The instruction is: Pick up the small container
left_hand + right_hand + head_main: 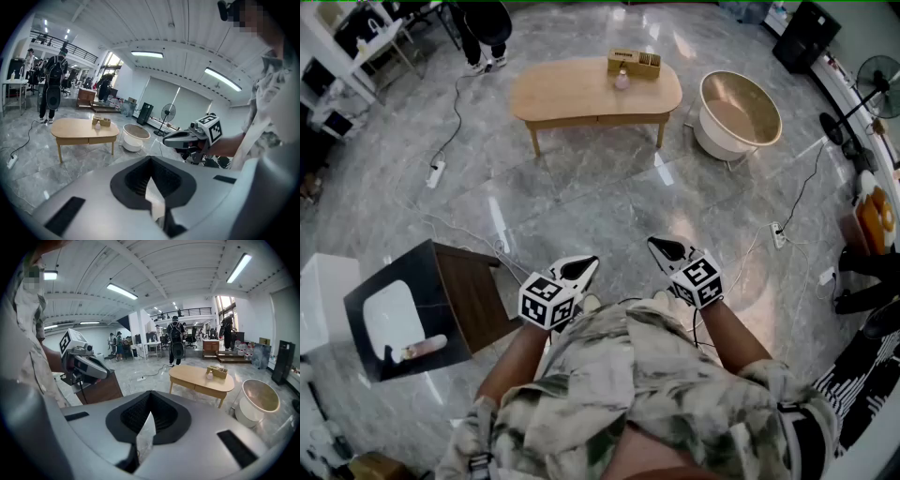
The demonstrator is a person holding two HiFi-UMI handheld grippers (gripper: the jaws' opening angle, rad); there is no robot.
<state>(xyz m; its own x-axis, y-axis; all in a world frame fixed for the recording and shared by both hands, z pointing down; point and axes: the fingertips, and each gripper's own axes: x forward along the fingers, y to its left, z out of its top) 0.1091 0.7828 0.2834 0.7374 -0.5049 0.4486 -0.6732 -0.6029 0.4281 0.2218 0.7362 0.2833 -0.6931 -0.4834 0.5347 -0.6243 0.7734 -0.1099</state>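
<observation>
Hunting for the small container: is that it, upper centre of the head view?

I'd judge so. It's a small pale bottle standing on the wooden table, just beside the wooden organizer, near the table's upper edge in the frame. It is well apart from both claws.

And the claws?

The left gripper and the right gripper sit low in the centre of the frame, close in front of the person's body. Each has its jaws pressed together with nothing between them.

So the step in hand is the approach?

Yes, as I read it. Walk up to the table first and part one claw's jaws before it gets near. Come in from the lower side in the frame, away from the organizer, so a jaw doesn't knock it. A bottle that slight will probably tip if nudged, so straddle it squarely and close gently, low on its body.

What can't you make out?

Its cap and exact shape are too small in every view. I also can't tell whether it touches the organizer, or what the organizer holds. The pale tube-like thing on the white tray, on the dark side table at lower left, is unclear too. The person's torso covers the floor below the claws.
</observation>
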